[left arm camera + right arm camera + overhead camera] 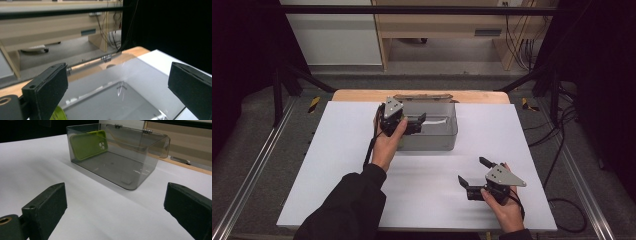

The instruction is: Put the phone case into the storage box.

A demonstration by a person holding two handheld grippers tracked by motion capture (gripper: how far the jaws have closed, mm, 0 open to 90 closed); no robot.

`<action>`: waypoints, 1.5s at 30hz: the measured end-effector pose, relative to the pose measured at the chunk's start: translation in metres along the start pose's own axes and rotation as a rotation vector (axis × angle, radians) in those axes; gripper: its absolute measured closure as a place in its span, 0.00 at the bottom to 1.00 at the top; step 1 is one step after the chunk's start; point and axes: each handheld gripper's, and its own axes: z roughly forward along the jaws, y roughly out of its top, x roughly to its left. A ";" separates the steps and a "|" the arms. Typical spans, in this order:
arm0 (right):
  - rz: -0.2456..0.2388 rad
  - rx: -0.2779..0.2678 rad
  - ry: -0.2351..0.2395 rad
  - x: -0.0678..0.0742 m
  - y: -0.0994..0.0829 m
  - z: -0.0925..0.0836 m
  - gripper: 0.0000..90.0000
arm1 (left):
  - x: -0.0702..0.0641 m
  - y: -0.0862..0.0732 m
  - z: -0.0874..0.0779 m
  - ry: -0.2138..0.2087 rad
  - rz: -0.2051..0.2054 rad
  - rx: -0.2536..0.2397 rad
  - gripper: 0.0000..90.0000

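White board covers the wooden counter (pixel 362 95), and near its far edge stands one clear smoky box (pixel 432 132) with its hinged lid thrown back. One green phone case (pixel 87 145) leans on its edge inside the box, against the end wall. The left tool (pixel 414 124) hangs over the open box with its jaws spread wide and nothing between them, so the step in hand looks like the release of the case into the box. The right tool (pixel 474 172) rests low on the board near the front, well apart from the box, jaws also spread and empty. Next, I judge, the left tool must lift clear of the walls, and the lid may then be swung shut. Count: one box, one case, two tools.
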 end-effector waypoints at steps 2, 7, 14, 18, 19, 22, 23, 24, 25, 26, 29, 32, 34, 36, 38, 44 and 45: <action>0.007 -0.002 -0.001 0.000 0.000 0.000 0.05 | 0.002 0.003 -0.004 0.000 -0.002 -0.005 0.03; 0.009 0.002 0.004 0.001 0.000 0.001 0.04 | 0.010 0.011 -0.018 -0.008 -0.004 -0.017 0.03; 0.026 -0.011 0.007 0.002 0.001 -0.001 0.04 | 0.025 0.017 -0.039 -0.011 -0.018 -0.031 0.03; 0.026 -0.007 0.010 0.003 0.000 -0.001 0.04 | 0.032 0.016 -0.047 -0.006 -0.022 -0.029 0.02; 0.024 -0.008 0.011 0.003 0.001 -0.001 0.04 | 0.034 0.016 -0.049 -0.009 -0.025 -0.028 0.02; 0.025 -0.010 0.015 0.003 0.001 0.000 0.04 | 0.039 0.016 -0.056 -0.008 -0.031 -0.036 0.02; 0.023 -0.009 0.015 0.003 0.001 0.000 0.04 | 0.040 0.017 -0.057 -0.008 -0.032 -0.041 0.02; 0.024 -0.009 0.015 0.003 0.001 0.000 0.04 | 0.042 0.018 -0.060 -0.006 -0.036 -0.048 0.02; 0.023 -0.012 0.016 0.003 0.001 0.000 0.04 | 0.043 0.018 -0.062 -0.004 -0.040 -0.053 0.02; 0.026 -0.013 0.017 0.003 0.002 0.000 0.04 | 0.045 0.019 -0.064 -0.004 -0.045 -0.058 0.02; 0.024 -0.013 0.020 0.003 0.001 0.000 0.03 | 0.049 0.022 -0.070 0.000 -0.056 -0.068 0.02; 0.025 -0.012 0.021 0.003 0.001 -0.001 0.03 | 0.052 0.024 -0.076 -0.002 -0.060 -0.066 0.02; 0.026 -0.012 0.020 0.003 0.001 -0.001 0.03 | 0.053 0.025 -0.080 -0.007 -0.060 -0.070 0.02; 0.027 -0.012 0.021 0.003 0.001 -0.001 0.03 | 0.054 0.026 -0.083 -0.008 -0.060 -0.073 0.02; 0.027 -0.012 0.021 0.003 0.001 -0.001 0.03 | 0.056 0.028 -0.086 -0.007 -0.060 -0.079 0.02; 0.023 -0.010 0.027 0.004 0.001 0.000 0.03 | 0.065 0.031 -0.099 0.005 -0.055 -0.082 0.02; 0.023 -0.010 0.026 0.004 0.001 0.000 0.03 | 0.066 0.031 -0.101 0.007 -0.056 -0.082 0.02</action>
